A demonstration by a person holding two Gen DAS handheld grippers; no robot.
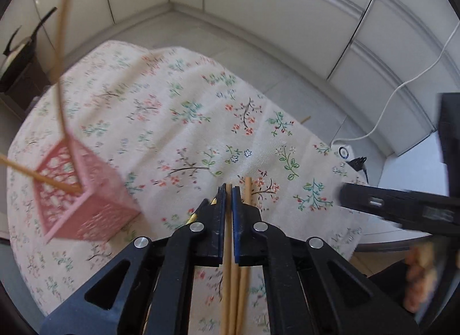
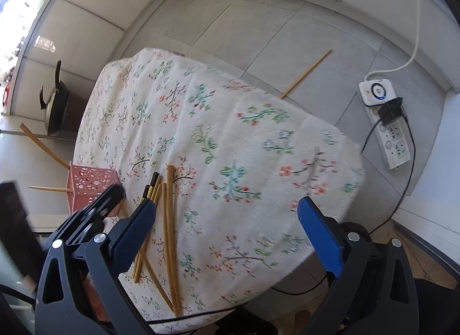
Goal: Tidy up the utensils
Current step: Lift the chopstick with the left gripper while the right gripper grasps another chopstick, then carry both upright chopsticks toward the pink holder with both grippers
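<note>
The left tongs [image 1: 228, 191] are pinched narrow on one chopstick [image 1: 228, 277] from a loose bundle [image 2: 168, 220] near the surface's [image 2: 258, 162] near left edge, gripping it lengthwise, probably to lift it toward the pink basket [image 1: 86, 191]. The basket stands at the left edge with two chopsticks [image 1: 61, 47] already leaning out. The right tongs [image 2: 227, 228] hang wide and empty beside the bundle. Another chopstick [image 2: 306, 73] lies on the floor beyond.

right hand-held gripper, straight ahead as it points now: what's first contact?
Likely the floral tablecloth. The right hand-held gripper is open, with only bare cloth ahead; the loose chopsticks lie left of that line. Depth is unclear.
</note>
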